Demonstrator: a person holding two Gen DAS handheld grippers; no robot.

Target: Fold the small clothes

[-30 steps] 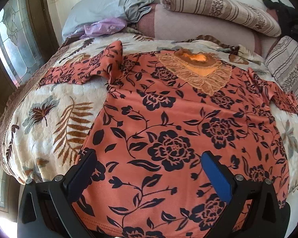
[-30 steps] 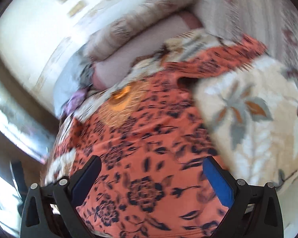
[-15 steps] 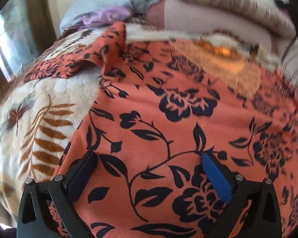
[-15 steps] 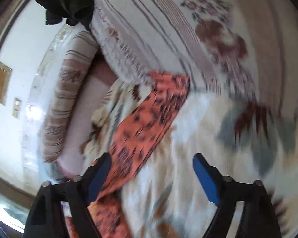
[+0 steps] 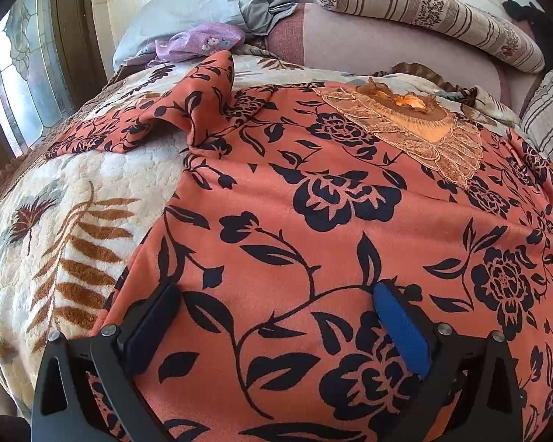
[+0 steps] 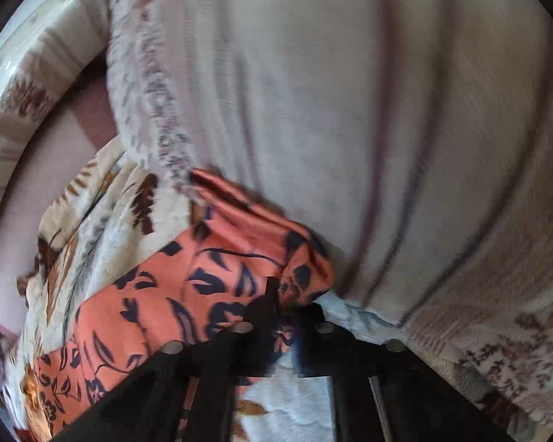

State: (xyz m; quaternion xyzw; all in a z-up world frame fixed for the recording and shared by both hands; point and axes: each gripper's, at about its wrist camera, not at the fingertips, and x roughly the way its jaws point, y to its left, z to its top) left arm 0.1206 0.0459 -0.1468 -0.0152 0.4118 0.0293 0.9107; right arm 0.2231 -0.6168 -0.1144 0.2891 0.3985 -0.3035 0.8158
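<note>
On the bed — right tool [image 6: 282, 313] pinches the floral top's [image 5: 313, 202] sleeve.

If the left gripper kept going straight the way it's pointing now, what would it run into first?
Most likely the orange floral top. The left gripper is open and angled low over it, so the fabric spread on the leaf-print blanket lies directly ahead, well before the lace collar. Depth is hard to judge.

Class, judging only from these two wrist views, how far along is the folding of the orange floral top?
Done: the floral top lies spread on the blanket. In hand: the right gripper has its jaws shut on one sleeve; the left gripper hovers open. Left: every fold.
</note>
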